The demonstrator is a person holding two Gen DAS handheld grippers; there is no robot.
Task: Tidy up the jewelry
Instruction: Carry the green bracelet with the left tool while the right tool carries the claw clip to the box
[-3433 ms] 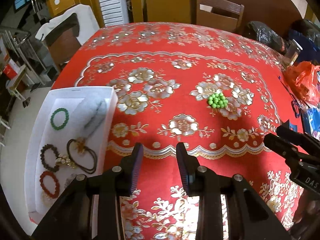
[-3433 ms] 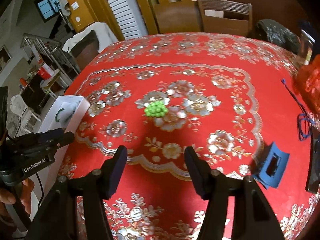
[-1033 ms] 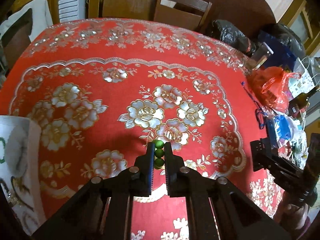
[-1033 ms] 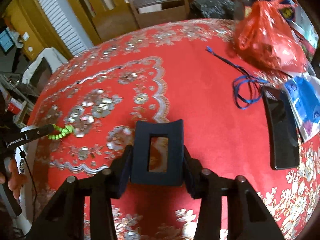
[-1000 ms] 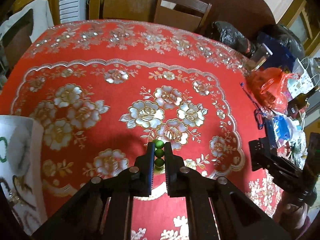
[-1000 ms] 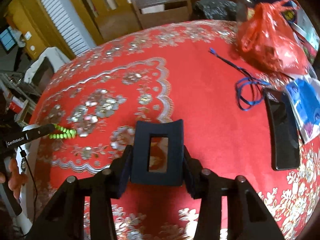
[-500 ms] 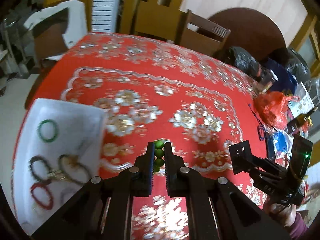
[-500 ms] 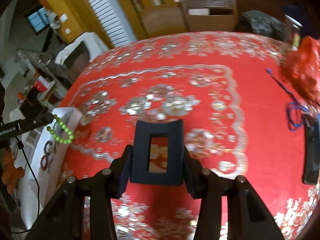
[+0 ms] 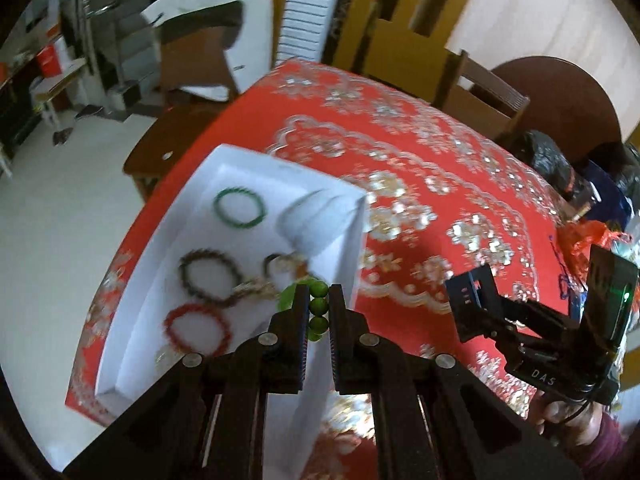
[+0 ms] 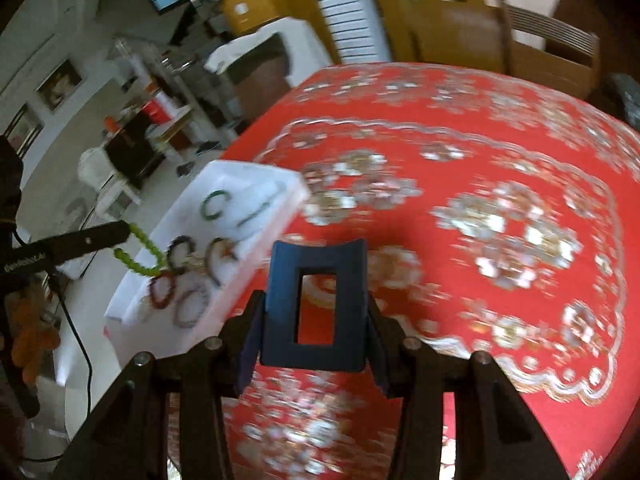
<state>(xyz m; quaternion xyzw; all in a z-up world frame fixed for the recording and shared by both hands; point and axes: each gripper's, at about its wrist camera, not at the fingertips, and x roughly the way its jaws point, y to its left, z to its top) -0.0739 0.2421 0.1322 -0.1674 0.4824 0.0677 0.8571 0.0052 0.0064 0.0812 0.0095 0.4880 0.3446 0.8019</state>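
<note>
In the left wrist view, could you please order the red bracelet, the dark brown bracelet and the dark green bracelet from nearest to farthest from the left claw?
1. Red bracelet: near end of the white tray, just left of the left claw.
2. Dark brown bracelet: mid tray.
3. Dark green bracelet: far end.

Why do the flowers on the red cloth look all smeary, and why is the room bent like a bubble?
Right wrist view: the red flowered tablecloth is streaked by motion blur, while the dark blue rectangular clip in the right gripper stays sharp. Left wrist view: the white jewelry tray is slightly smeared; the light green bead bracelet looks crisp. Both views curve from the fisheye lens.
</note>
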